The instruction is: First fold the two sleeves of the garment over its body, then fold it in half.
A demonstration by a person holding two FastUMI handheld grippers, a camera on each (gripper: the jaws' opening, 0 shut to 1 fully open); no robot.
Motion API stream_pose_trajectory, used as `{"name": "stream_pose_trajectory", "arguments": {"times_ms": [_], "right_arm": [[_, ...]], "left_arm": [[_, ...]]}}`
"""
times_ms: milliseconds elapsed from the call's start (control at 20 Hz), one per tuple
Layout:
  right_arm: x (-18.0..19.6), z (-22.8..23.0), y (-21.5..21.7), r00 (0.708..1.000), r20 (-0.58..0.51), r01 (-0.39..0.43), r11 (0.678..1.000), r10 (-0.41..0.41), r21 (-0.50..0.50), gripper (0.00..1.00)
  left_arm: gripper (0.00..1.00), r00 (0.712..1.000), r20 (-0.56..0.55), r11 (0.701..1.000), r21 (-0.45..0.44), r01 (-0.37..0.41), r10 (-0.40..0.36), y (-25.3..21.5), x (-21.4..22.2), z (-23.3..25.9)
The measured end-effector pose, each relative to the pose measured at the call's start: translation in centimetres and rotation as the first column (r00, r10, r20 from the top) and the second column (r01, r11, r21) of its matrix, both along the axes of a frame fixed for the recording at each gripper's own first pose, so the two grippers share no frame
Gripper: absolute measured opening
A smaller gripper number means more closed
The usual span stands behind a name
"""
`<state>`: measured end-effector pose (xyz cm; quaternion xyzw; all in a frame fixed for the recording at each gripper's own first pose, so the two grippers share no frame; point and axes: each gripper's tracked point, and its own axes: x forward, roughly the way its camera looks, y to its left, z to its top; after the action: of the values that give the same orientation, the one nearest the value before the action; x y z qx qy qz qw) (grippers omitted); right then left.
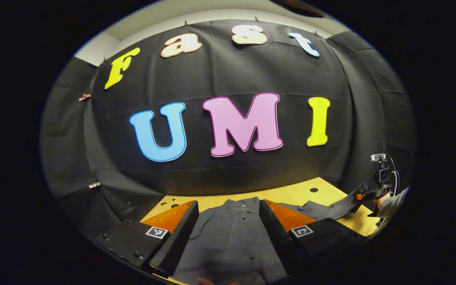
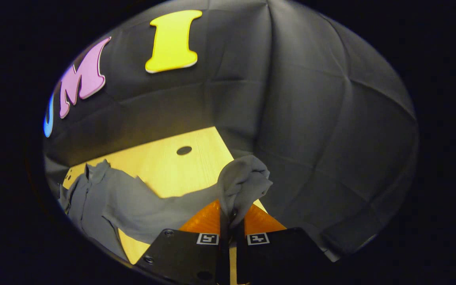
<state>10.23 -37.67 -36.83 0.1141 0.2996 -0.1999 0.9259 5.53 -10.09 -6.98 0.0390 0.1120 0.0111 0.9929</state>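
Right now I judge I am on step 1 of the task, with the first of the 2 sleeves in hand and nothing folded yet.

In the left gripper view, my left gripper (image 1: 224, 233) sits at the bottom centre with its 2 black foam-faced fingers (image 1: 174, 237) spread wide and nothing between them. Through the gap I see the dark grey buttoned shirt (image 1: 232, 237) lying flat on the pale yellow wooden tabletop (image 1: 291, 194), collar towards the far wall. Further right, the long grey sleeve (image 1: 323, 209) runs out to the lower right of the frame, where my right gripper, in a hand (image 1: 382, 202), lifts its end.

In the right gripper view, the shirt's body lies at the lower left, and the sleeve stretches across the table to the bottom centre. There my right gripper (image 2: 232, 233) has its fingers pressed together on the bunched cuff (image 2: 244, 182), which stands up above the tips.

Next, I think the right gripper must carry the cuff towards the lower left of its view, over the shirt's body, and lay it down smooth before letting go. The left gripper could pin the body to stop it dragging.
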Motion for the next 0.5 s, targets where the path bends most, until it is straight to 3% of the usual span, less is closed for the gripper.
{"name": "stream_pose_trajectory", "arguments": {"times_ms": [200,500], "right_arm": [[-2.1,6.2,2.1,0.997,0.078,0.008,0.998,-0.002,-0.066,0.11],[-2.7,15.2,10.7,0.980,0.199,-0.008,0.994,0.030,-0.111,0.11]], "left_arm": [[0.95,0.999,0.017,0.999,-0.020,0.040,-0.039,3.5,0.5,-0.1],[0.96,0.998,0.044,0.998,-0.048,0.050,-0.048,10.9,0.8,-0.8]]}}
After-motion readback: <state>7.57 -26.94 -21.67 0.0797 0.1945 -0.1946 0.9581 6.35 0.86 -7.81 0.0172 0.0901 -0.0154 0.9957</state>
